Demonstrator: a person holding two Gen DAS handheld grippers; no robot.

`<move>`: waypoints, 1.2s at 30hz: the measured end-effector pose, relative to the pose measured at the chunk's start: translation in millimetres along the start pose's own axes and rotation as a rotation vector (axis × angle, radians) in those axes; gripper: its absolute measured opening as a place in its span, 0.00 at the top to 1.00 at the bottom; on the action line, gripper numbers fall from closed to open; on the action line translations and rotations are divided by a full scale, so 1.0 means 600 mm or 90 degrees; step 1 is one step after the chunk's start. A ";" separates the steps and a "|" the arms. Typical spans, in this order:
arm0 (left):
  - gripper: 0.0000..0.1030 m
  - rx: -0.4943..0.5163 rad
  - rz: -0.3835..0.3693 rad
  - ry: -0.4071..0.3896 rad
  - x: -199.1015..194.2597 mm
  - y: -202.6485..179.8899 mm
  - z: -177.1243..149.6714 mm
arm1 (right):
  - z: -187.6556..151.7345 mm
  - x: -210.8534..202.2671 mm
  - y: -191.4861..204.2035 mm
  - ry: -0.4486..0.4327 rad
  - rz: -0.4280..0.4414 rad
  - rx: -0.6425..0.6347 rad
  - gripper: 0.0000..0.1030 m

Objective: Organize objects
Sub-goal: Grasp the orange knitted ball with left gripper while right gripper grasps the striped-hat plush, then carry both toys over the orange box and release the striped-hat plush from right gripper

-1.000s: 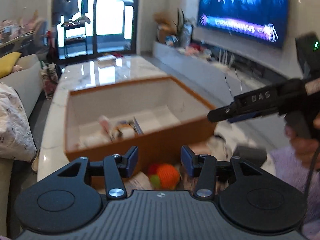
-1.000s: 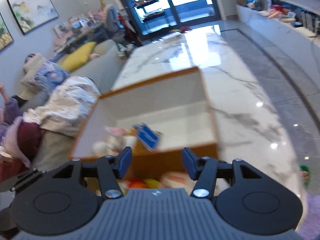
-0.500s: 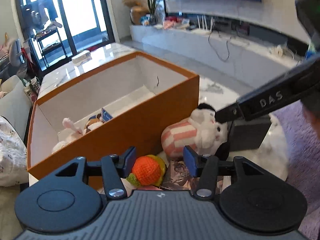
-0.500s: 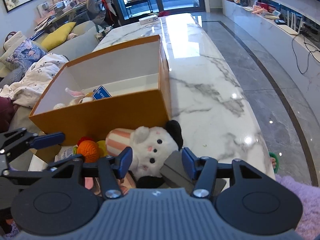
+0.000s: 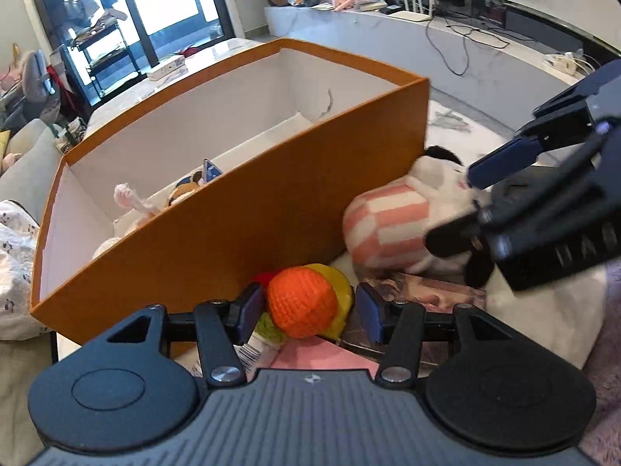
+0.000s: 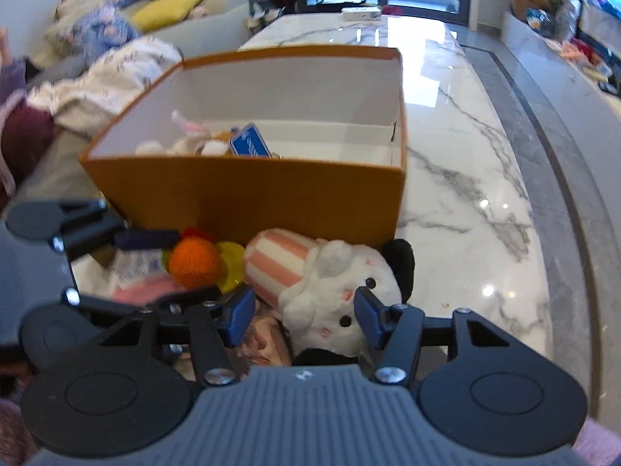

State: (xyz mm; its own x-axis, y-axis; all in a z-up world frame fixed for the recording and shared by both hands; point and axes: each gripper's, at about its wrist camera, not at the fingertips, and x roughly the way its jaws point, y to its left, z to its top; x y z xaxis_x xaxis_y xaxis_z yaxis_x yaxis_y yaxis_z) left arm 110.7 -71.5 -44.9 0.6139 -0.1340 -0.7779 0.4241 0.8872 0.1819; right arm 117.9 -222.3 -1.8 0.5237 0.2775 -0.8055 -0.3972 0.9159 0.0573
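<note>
— So, the left wrist view first?
— Low in the frame the left gripper [image 5: 306, 308] stands released, jaws having just widened, straddling the orange knitted ball [image 5: 300, 301] without pressing it. The orange box [image 5: 240, 225] fills the centre-left.
— And the right wrist view?
— Bottom centre, the right gripper [image 6: 302, 314] is released too, jaws just widened either side of the white plush toy [image 6: 333, 295], which lies on the marble table [image 6: 465, 178] against the box's near wall.

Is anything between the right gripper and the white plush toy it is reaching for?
Nothing visible: the right gripper is open, its fingers either side of the white plush toy's head, outside the orange cardboard box.
</note>
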 end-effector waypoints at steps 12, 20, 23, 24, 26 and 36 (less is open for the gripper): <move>0.54 -0.116 -0.064 -0.022 -0.022 0.058 -0.011 | 0.012 0.056 0.029 0.044 -0.087 -0.138 0.23; 0.54 -0.132 -0.086 -0.035 -0.031 0.057 -0.016 | 0.013 0.088 0.046 0.051 -0.150 -0.176 0.19; 0.54 -0.133 -0.088 -0.044 -0.033 0.054 -0.009 | 0.007 0.095 0.054 0.048 -0.180 -0.194 0.21; 0.54 -0.133 -0.087 -0.047 -0.037 0.052 -0.011 | 0.006 0.095 0.055 0.046 -0.184 -0.195 0.22; 0.55 -0.137 -0.087 -0.054 -0.044 0.053 -0.012 | 0.006 0.091 0.055 0.042 -0.187 -0.190 0.24; 0.54 -0.170 -0.114 -0.116 -0.107 0.065 -0.007 | 0.014 0.015 0.060 -0.022 -0.156 -0.149 0.26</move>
State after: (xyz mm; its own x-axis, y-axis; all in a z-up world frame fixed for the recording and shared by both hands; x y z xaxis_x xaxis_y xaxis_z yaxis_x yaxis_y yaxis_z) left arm 85.1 -26.2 9.3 0.6638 -0.3530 -0.6594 0.3617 0.9232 -0.1301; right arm 114.5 -184.7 -1.9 0.6486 0.0701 -0.7579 -0.4166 0.8660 -0.2764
